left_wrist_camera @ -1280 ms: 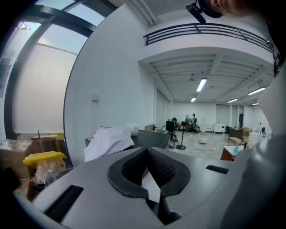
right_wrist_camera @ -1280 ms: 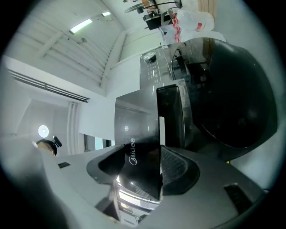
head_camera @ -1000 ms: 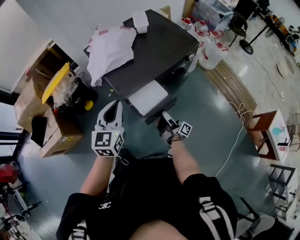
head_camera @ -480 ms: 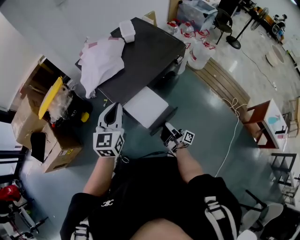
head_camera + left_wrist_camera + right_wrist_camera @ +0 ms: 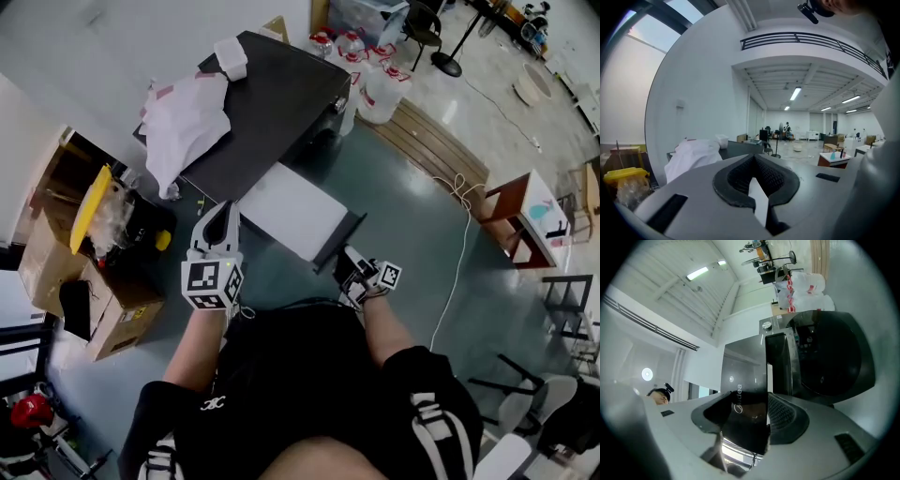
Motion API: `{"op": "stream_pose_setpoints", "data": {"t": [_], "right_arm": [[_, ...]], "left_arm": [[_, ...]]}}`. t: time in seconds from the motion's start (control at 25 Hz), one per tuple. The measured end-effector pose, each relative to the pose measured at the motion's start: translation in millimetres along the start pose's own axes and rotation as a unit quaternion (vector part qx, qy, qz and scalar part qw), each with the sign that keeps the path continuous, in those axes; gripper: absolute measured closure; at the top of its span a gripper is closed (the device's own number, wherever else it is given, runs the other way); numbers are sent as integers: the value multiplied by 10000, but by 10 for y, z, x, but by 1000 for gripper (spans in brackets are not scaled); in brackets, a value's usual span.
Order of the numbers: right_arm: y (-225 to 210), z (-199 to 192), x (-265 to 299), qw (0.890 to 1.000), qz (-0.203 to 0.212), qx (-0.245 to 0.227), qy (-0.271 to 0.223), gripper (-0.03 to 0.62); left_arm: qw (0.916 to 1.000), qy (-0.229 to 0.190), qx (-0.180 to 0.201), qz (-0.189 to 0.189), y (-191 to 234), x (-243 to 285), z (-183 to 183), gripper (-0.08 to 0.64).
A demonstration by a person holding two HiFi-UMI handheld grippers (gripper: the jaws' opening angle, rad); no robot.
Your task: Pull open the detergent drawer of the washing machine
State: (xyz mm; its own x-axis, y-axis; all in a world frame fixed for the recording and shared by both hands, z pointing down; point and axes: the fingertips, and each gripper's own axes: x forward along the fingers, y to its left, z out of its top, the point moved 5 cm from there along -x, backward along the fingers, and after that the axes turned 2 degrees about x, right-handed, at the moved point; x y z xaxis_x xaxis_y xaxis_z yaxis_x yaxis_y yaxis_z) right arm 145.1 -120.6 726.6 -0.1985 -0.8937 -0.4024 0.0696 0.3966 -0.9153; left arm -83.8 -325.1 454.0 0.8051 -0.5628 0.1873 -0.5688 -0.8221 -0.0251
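Head view: one washing machine (image 5: 272, 103) with a dark top, its single detergent drawer (image 5: 291, 211) drawn well out of the front toward the person, white on its upper face. Two hand-held grippers are shown. The right gripper (image 5: 347, 261) is clamped on the drawer's dark front panel (image 5: 745, 423), which sits between both pads in the right gripper view, beside the machine's one round door (image 5: 829, 362). The left gripper (image 5: 223, 214) hovers just left of the drawer, apart from it, its jaws together at the tips and holding nothing. On the machine top lie one white cloth (image 5: 183, 117) and one small white box (image 5: 230, 58). At least two cardboard boxes (image 5: 103, 309) stand at the left.
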Motion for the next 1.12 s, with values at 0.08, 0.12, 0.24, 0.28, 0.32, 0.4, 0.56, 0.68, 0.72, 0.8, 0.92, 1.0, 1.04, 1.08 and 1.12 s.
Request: {"op": "stream_pose_setpoints", "data": {"t": [0.08, 0.12, 0.24, 0.28, 0.32, 0.4, 0.56, 0.68, 0.72, 0.8, 0.92, 1.0, 1.04, 1.08, 1.12], "right_arm": [[-2, -12, 11, 10000, 5, 2, -46, 354], [-5, -22, -1, 10000, -8, 16, -82, 354], [2, -11, -51, 9999, -23, -3, -156, 353], [9, 2, -52, 9998, -12, -11, -176, 353], [15, 13, -50, 9998, -6, -15, -195, 353], [31, 17, -68, 9997, -21, -17, -236, 353], [74, -9, -189, 9994, -43, -34, -346, 353], [-1, -2, -266, 9984, -319, -5, -457, 350], [-50, 10, -316, 9972, -497, 27, -550, 350], [-105, 24, -391, 9950, -710, 46, -698, 350], [-98, 39, -376, 9937, -715, 18, -868, 350], [-112, 43, -347, 9930, -686, 8, -958, 350], [-119, 44, -341, 9927, -678, 2, -994, 350], [-123, 44, -338, 9924, -670, 6, -1032, 350], [-124, 41, -337, 9920, -656, 26, -1076, 350]], "left_arm": [[9999, 47, 30, -90, -51, 20, -13, 558], [9999, 65, 45, -143, -83, 26, -15, 558], [9994, 75, 145, -301, -181, 70, 15, 558], [9993, 68, 167, -332, -199, 92, 32, 558], [9992, 64, 176, -352, -207, 115, 47, 558], [9990, 74, 185, -394, -215, 157, 58, 558], [9986, 151, 159, -489, -258, 202, 21, 558], [9982, 174, 154, -546, -292, 220, -4, 558], [9981, 177, 159, -564, -310, 222, -10, 558], [9979, 188, 168, -595, -348, 224, -20, 558], [9977, 202, 183, -615, -361, 214, -41, 558], [9978, 216, 179, -602, -343, 201, -67, 558], [9978, 229, 173, -594, -340, 193, -80, 558], [9978, 242, 170, -589, -343, 184, -89, 558], [9978, 254, 173, -589, -348, 178, -94, 558]]}}
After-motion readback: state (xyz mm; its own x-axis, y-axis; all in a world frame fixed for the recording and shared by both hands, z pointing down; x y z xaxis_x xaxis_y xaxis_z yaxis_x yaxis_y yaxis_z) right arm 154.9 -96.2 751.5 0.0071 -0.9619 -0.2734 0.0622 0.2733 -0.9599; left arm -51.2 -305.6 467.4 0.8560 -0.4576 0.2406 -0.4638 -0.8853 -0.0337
